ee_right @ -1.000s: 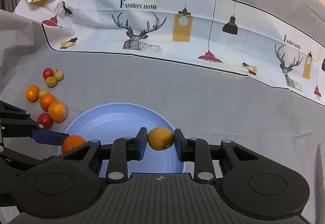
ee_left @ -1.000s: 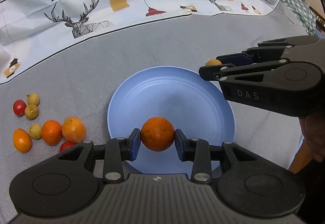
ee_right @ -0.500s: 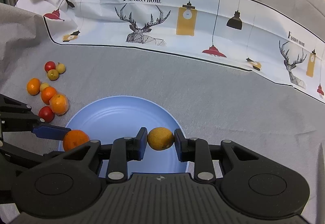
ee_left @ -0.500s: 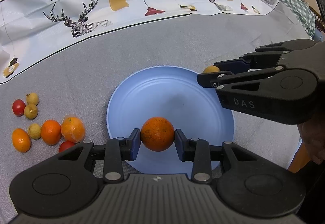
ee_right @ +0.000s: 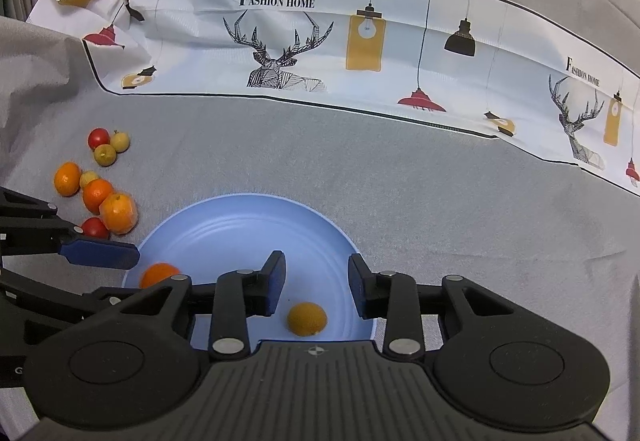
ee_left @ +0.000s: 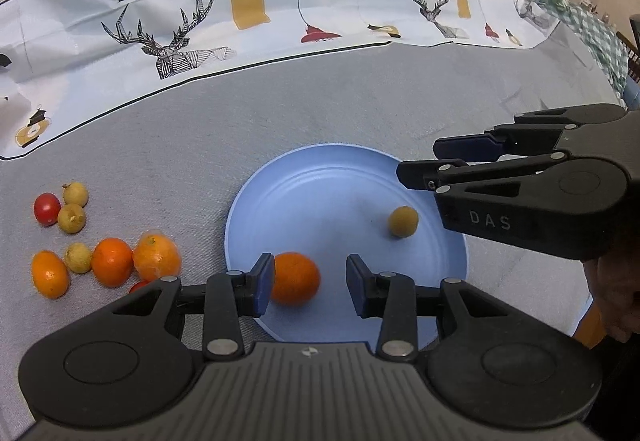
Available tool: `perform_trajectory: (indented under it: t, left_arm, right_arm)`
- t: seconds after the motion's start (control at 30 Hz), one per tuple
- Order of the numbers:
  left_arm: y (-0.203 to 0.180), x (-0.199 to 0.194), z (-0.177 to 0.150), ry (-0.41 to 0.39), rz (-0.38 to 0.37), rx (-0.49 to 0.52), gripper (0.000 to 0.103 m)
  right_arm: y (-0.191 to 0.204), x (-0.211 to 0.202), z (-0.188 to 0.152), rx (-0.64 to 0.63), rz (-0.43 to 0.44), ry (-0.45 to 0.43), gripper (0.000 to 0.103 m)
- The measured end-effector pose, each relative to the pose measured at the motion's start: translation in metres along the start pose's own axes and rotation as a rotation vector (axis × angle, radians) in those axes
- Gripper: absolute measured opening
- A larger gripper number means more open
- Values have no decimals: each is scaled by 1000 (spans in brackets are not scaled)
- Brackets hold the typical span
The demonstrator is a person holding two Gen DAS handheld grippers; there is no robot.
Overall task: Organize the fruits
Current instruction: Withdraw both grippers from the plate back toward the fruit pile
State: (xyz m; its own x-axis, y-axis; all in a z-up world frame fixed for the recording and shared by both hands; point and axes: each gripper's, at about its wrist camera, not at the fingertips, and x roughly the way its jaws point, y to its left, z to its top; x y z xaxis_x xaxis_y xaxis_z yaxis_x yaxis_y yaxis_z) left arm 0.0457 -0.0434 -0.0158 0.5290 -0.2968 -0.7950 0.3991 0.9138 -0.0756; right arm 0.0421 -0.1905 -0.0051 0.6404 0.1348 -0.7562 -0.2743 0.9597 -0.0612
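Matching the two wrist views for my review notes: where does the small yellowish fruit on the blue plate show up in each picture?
Left wrist view: small yellowish fruit lies on the right part of the blue plate, under the right gripper.
Right wrist view: it lies at bottom centre, on the plate's near part, below the open jaws.
Shared landmark: the orange near the plate's opposite edge.

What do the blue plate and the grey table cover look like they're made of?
Blue plate: probably plastic or melamine, smooth and semi-matte, with soft sheen and moulded concentric rings. Grey table cover: woven fabric, matte, showing fine weave texture and creases.
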Motion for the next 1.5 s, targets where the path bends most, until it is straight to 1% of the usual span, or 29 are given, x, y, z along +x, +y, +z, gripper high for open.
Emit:
perform_trajectory:
  t: [0.63,0.7,0.83,0.93,1.07,1.27,1.37,1.4,1.43,1.47,1.5]
  left_arm:
    - [5,-6,-1,-15,4,-21,43]
    - [6,-7,-1,-19,8,-24,43]
    - [13,-12,-2,-29,16,-37,43]
    - [18,-15,-2,-33,24,-48,42]
    - [25,-20,-5,-39,40,-55,37]
    - [40,-27,-6,-46,55,-90,34]
    - [45,-30,-5,-56,61,-106,29]
    - [47,-31,-5,-61,68,-113,29]
    - [50,-33,-4,-68,75,-124,28]
    - [54,-35,-4,-74,79,-138,24]
    - [58,-37,-3,-82,84,-157,23]
  right_arm:
    - [3,-2,2,-6,-26,-19,38]
    - [3,-3,2,-1,-28,-26,40]
    - [4,-4,5,13,-31,-40,53]
    - [7,-5,7,21,-27,-51,53]
    - [15,-6,10,20,-20,-65,53]
    - [30,-7,17,26,0,-87,53]
    - [40,-6,20,28,14,-94,53]
    - [44,-6,21,28,20,-97,53]
    - [48,-6,22,28,26,-100,52]
    - [52,-6,23,29,28,-104,51]
    - [55,-6,24,30,31,-112,47]
